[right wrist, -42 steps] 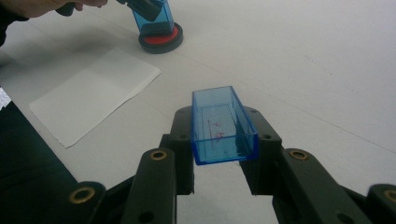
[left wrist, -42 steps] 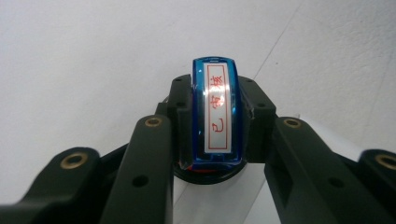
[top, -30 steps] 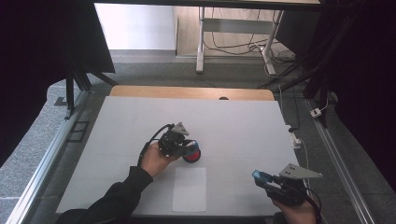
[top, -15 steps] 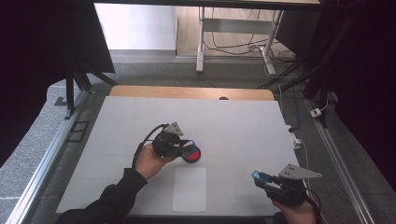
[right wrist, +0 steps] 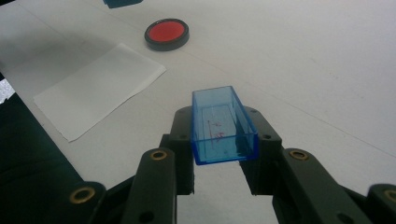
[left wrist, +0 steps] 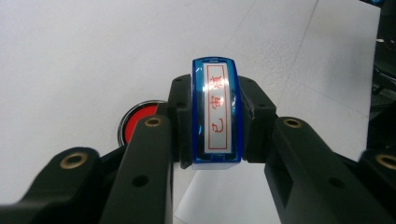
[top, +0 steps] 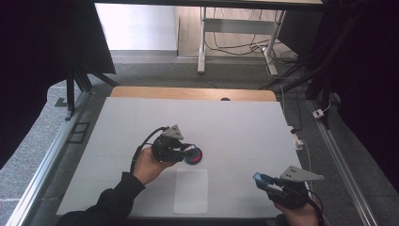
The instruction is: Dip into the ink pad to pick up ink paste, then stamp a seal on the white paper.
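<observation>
A white bench carries a paper sheet near its front edge and a red ink pad mid-bench. The left claw is clamped on a blue stamp just above the pad; a tilted press could smear ink. The right claw, near the front right corner, is clamped on the stamp's clear blue cap, which could slip.

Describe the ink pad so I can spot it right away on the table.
Start at the white table and find the white paper sheet near its front edge. Just beyond that sheet, beside the left gripper holding the blue stamp, lies the ink pad. It is the one round item there: a flat black-rimmed disc with a red centre.
</observation>
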